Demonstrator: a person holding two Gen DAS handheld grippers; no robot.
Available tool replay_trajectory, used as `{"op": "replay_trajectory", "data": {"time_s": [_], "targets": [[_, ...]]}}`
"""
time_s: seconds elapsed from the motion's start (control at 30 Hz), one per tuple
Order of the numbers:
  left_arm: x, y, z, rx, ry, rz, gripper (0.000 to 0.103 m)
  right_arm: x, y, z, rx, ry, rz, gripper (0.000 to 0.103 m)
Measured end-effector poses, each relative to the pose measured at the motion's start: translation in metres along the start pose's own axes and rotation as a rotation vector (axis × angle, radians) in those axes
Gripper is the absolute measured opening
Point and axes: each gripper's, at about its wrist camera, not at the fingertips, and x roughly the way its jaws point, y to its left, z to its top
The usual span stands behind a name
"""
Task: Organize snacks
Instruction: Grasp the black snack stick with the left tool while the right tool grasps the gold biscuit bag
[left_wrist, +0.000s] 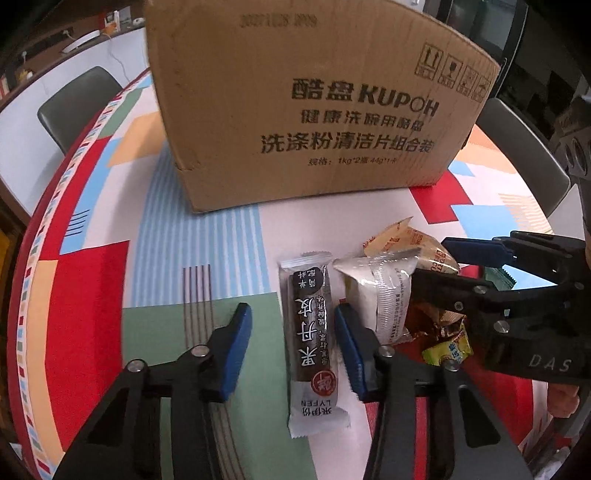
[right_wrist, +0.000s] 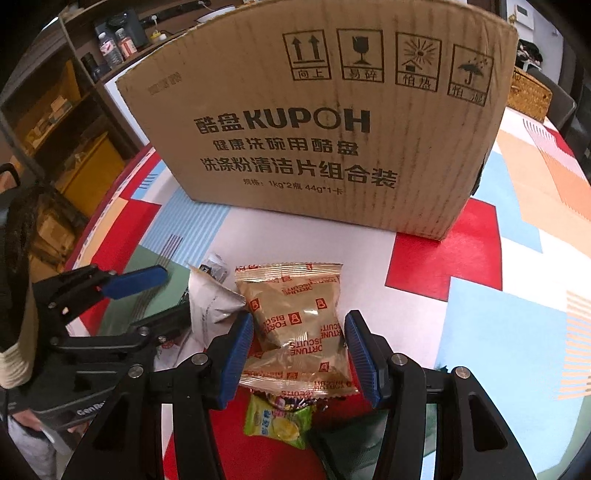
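Note:
A long black-and-silver snack bar (left_wrist: 312, 343) lies on the patterned table between the pads of my left gripper (left_wrist: 293, 354). The right pad is at its edge and the left pad stands apart from it, so this gripper is open. My right gripper (right_wrist: 299, 354) straddles a tan Fortune Biscuits packet (right_wrist: 303, 317) lying on a small pile; its pads flank the packet without visibly squeezing it. The pile also holds a second biscuit packet (right_wrist: 295, 376), a white-silver packet (right_wrist: 210, 306) and a green-yellow candy packet (right_wrist: 280, 417). The right gripper (left_wrist: 436, 264) also shows over the pile.
A large brown cardboard box (left_wrist: 314, 110) stands upright just behind the snacks, its top out of view. The table's colourful cloth (left_wrist: 92, 295) curves to an edge at the left. Grey chairs (left_wrist: 77, 99) stand beyond. A woven basket (right_wrist: 528, 92) sits at the far right.

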Motion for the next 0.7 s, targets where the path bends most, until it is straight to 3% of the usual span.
{"op": "replay_trajectory", "data": {"time_s": [0.3, 0.43, 0.7], "targets": [[0.007, -0.009, 0.002, 0.035, -0.004, 0.038, 0.036, 0.010, -0.001, 0.000, 0.020, 0.012, 0.015, 0.052], [0.006, -0.011, 0.002, 0.034, -0.015, 0.046, 0.022, 0.009, 0.000, 0.000, 0.025, 0.003, 0.011, 0.047], [-0.005, -0.002, -0.002, -0.015, -0.021, -0.003, 0.021, 0.001, 0.010, -0.003, 0.010, -0.032, -0.036, 0.045]]}}
